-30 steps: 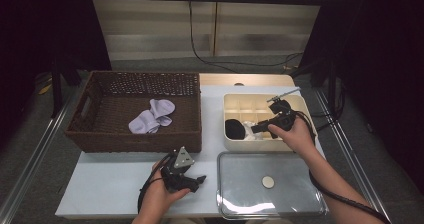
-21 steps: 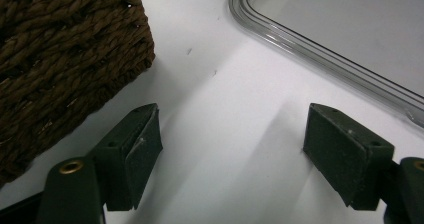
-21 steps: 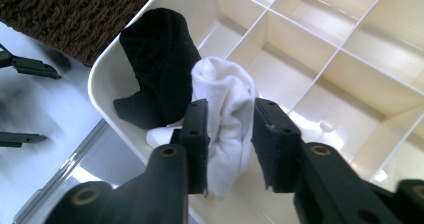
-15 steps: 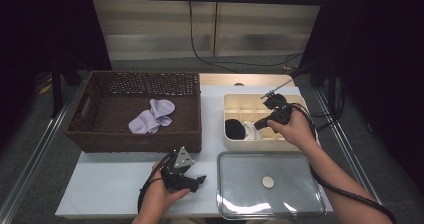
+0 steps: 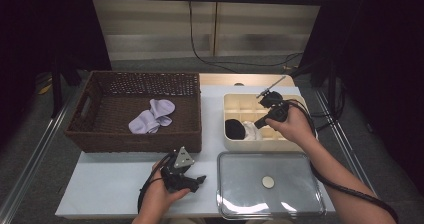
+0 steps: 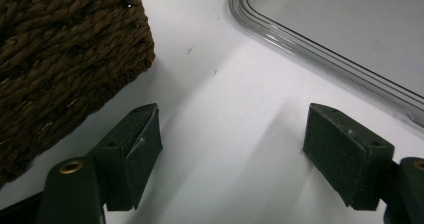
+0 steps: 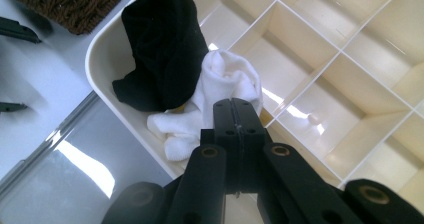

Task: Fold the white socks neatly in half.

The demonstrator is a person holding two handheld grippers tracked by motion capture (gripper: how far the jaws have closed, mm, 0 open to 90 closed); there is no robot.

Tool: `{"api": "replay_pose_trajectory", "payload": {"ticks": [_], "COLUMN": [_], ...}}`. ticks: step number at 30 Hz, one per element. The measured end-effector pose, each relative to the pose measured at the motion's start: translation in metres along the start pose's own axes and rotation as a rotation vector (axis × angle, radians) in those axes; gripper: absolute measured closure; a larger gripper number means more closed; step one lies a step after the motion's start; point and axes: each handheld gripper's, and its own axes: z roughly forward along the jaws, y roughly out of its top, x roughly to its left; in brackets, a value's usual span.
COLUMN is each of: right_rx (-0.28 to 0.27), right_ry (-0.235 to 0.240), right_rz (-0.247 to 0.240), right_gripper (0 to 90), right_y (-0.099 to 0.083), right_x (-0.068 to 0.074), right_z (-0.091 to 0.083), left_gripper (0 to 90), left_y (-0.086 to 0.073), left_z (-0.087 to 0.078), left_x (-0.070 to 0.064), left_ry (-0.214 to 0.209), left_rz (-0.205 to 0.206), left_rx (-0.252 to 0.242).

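A: Where did the socks sit?

B: The rolled white cotton sock (image 7: pixel 220 84) lay in the near-left compartment of the cream plastic divided organiser box (image 5: pixel 235 104), draped partly over a divider, touching the balled black sock (image 7: pixel 162 49) at its ten o'clock.

A: And the right gripper (image 7: pixel 233 109)?

B: It hung just above the white sock, jaws pressed flat together with nothing between them. In the high view it hovered over the box's middle (image 5: pixel 274 110).

A: The left gripper (image 5: pixel 182 171)?

B: Resting on the white table (image 5: pixel 110 184), jaws spread wide and empty, between the dark brown woven wicker basket (image 5: pixel 85 134) at ten o'clock and the clear plastic lid (image 5: pixel 300 204) at two o'clock. Pale lilac socks (image 5: pixel 151 116) lay in the basket.

A: What might have gone wrong?

B: I judged that descending with clenched jaws would only shove the sock deeper. Opened carelessly, they might have snagged the divider or pinched the black sock too, since the two touched. A loose fold could have slipped out mid-lift.
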Motion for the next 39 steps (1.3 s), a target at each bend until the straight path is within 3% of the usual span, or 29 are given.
{"api": "replay_pose_trajectory", "payload": {"ticks": [12,19,25,31,36,39], "right_rx": [-0.022,-0.032,-0.017,-0.029,-0.046,-0.045], "right_ry": [0.019,0.05,0.033,0.052,0.044,0.051], "right_rz": [0.005,0.036,0.007,0.037,0.02,0.034], "right_gripper": [90.0,90.0,90.0,90.0,90.0,90.0], "right_y": [-0.005,-0.018,-0.022,-0.023,-0.018,-0.017], "right_x": [-0.003,-0.006,-0.002,-0.004,-0.003,-0.001], "right_z": [0.018,0.035,0.043,0.038,0.029,0.033], "left_gripper": [22.7,22.7,22.7,22.7,22.6,22.7], "left_y": [0.0,0.0,0.0,0.0,0.0,0.0], "left_z": [0.0,0.0,0.0,0.0,0.0,0.0], "left_x": [0.0,0.0,0.0,0.0,0.0,0.0], "left_ry": [0.0,0.0,0.001,0.0,0.001,0.001], "left_rz": [0.0,0.001,0.002,0.0,0.001,0.001], "left_rx": [0.0,0.0,0.002,0.001,0.002,0.001]}}
